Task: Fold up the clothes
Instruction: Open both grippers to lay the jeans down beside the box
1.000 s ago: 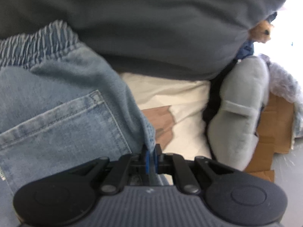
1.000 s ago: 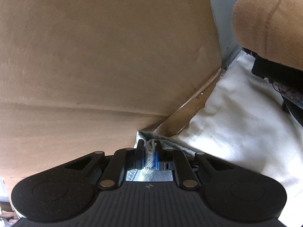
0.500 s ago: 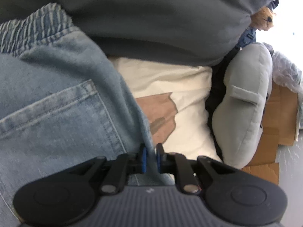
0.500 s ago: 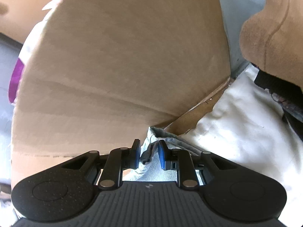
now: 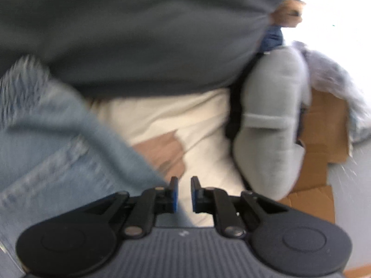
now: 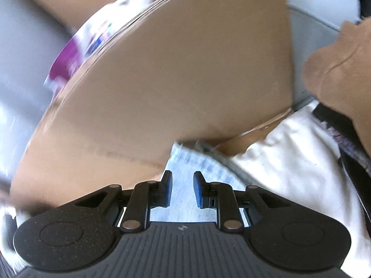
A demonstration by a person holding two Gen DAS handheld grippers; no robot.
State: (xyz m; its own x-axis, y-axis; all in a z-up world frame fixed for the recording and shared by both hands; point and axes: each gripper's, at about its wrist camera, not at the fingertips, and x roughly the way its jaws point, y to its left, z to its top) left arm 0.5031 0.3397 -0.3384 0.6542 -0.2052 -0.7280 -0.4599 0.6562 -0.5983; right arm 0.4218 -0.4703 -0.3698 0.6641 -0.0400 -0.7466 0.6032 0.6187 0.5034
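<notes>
A white sheet point(image 5: 199, 120) covers the surface, with a cardboard box point(image 6: 185, 81) beside it. The jeans point(image 5: 58, 157) lie on the sheet's left. Left tongs point(image 5: 184, 195) and right tongs point(image 6: 183, 191) are both spread, gripping nothing.

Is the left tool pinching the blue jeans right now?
No, the left tool stands open with a gap between its pads, and the jeans lie just beside it.

Black left tongs point(image 5: 184, 193), blue pads, silver pivot screws, ribbed grey housing, matching right tongs point(image 6: 183, 191)
</notes>
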